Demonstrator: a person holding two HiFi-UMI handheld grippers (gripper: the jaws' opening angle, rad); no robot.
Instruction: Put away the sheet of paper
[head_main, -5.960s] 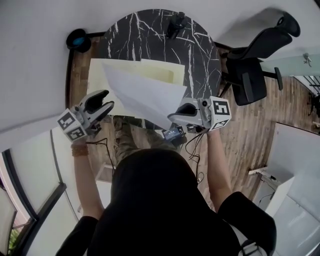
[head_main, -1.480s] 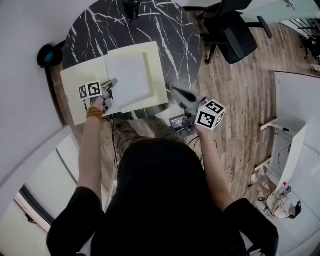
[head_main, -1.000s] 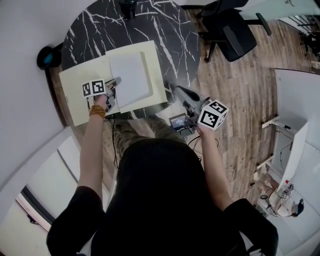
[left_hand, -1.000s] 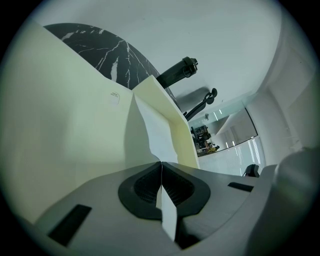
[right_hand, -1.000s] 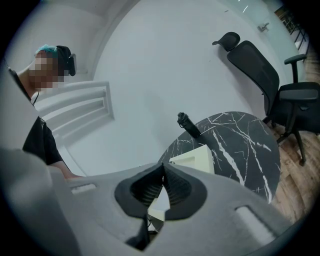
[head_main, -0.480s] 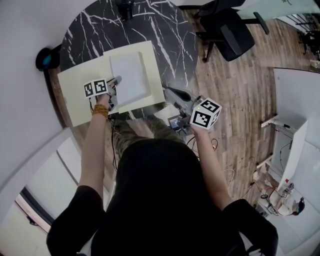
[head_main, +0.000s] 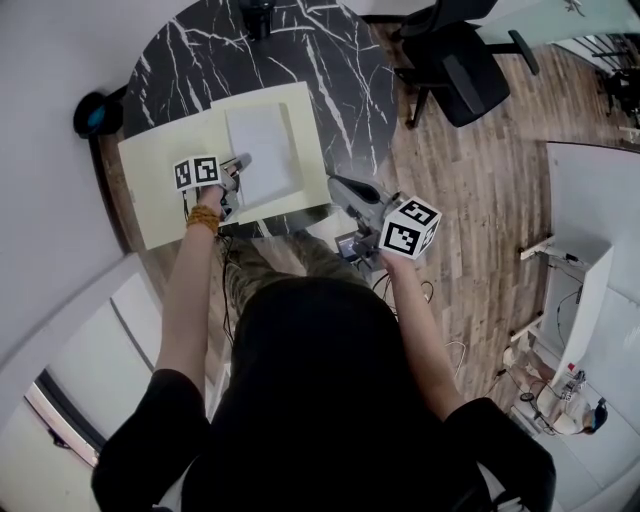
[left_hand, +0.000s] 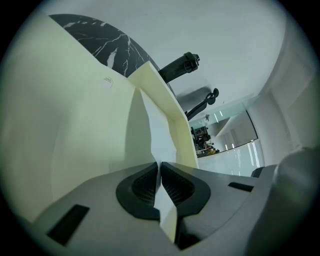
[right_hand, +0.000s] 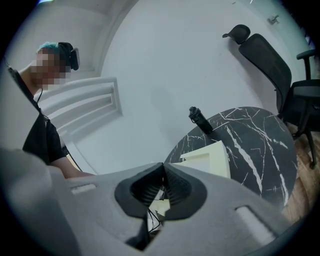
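Note:
The white sheet of paper (head_main: 262, 140) lies on the right leaf of an open pale yellow folder (head_main: 160, 190) on the black marble table (head_main: 330, 60). My left gripper (head_main: 240, 163) sits at the sheet's near left edge, shut on it. In the left gripper view the sheet (left_hand: 157, 145) runs up from the closed pads of the left gripper (left_hand: 160, 172), between the folder's flat leaf (left_hand: 65, 110) and its raised cream flap (left_hand: 172, 120). My right gripper (head_main: 335, 184) hovers off the table's near right edge, shut with nothing in it (right_hand: 164, 172).
A black office chair (head_main: 455, 70) stands on the wood floor to the right. A black cylindrical object (head_main: 258, 15) rests at the table's far edge. A round dark object (head_main: 92, 112) sits left of the table. A small device (head_main: 355, 243) with cables hangs near my lap.
Six seconds ago the sheet was held up in the air by the right gripper; now it lies in the folder, pinched by the left. Over the last second the left gripper crept rightward.

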